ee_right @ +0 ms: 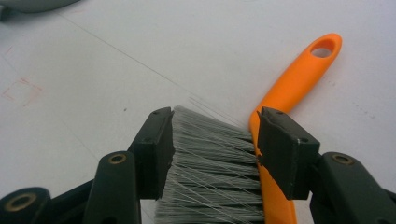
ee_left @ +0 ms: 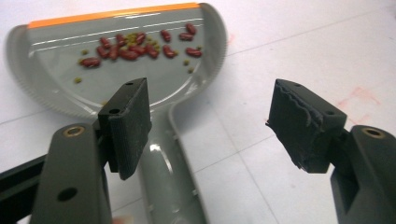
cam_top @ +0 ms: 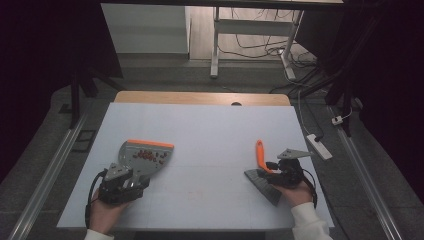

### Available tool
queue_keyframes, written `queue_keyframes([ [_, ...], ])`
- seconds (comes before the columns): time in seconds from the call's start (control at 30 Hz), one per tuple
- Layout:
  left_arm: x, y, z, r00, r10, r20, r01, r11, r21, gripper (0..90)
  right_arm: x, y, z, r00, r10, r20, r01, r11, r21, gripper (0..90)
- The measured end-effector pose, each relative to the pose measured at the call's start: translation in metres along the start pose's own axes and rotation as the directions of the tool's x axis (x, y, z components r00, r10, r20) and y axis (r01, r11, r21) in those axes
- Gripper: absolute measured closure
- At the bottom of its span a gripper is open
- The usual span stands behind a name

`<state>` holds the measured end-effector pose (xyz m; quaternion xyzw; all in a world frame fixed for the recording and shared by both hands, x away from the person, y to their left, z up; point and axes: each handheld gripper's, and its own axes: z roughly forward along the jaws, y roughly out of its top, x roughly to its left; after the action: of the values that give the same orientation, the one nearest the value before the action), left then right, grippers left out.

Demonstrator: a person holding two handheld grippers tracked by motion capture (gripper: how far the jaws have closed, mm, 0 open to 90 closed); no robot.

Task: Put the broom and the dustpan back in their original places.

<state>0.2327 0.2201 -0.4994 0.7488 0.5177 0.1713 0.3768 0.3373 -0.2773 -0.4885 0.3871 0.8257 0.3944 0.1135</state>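
Observation:
A grey dustpan (cam_top: 131, 152) with an orange front lip lies at the left of the white table, with red beans (cam_top: 150, 155) and a few small green ones in it. My left gripper (cam_top: 131, 176) stands open over the pan's handle. In the left gripper view the handle (ee_left: 173, 177) runs just beside the left pad (ee_left: 128, 119), the right pad stands well clear, and the beans (ee_left: 135, 46) lie ahead. An orange-handled brush (cam_top: 260, 152) lies at the right. My right gripper (ee_right: 212, 140) is shut on it, one pad on the grey bristles (ee_right: 210, 172), the other on the orange back (ee_right: 299, 74).
The white tabletop (cam_top: 215, 130) has a wooden strip (cam_top: 200, 97) along its far edge. A white power strip (cam_top: 319, 146) lies on the floor off the right side. Desk legs and cables stand beyond the table. Metal rails run along both sides.

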Motion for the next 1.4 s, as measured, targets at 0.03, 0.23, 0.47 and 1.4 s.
queue_keyframes([
  [0.03,0.0,0.001,0.001,0.9999,0.009,0.008,-0.009,1.0,-0.001,30.9,0.0,0.0,0.0,1.0,-0.004,-0.001,0.004,1.0,-0.002,45.8],
  [0.23,-0.001,0.006,0.007,0.996,0.059,0.067,-0.059,0.9982,-0.006,30.8,0.006,0.0,0.0,0.9996,-0.028,-0.01,0.028,0.9995,-0.012,45.8],
  [0.47,0.001,0.011,0.012,0.987,0.1,0.126,-0.1,0.9949,-0.007,30.7,0.017,0.0,0.001,0.9974,-0.068,-0.026,0.067,0.9974,-0.026,45.8],
  [1.4,-0.005,0.011,0.02,0.9602,0.173,0.219,-0.18,0.9837,0.01,30.6,0.045,-0.008,-0.003,0.9834,-0.165,-0.074,0.156,0.9806,-0.119,45.7],
])
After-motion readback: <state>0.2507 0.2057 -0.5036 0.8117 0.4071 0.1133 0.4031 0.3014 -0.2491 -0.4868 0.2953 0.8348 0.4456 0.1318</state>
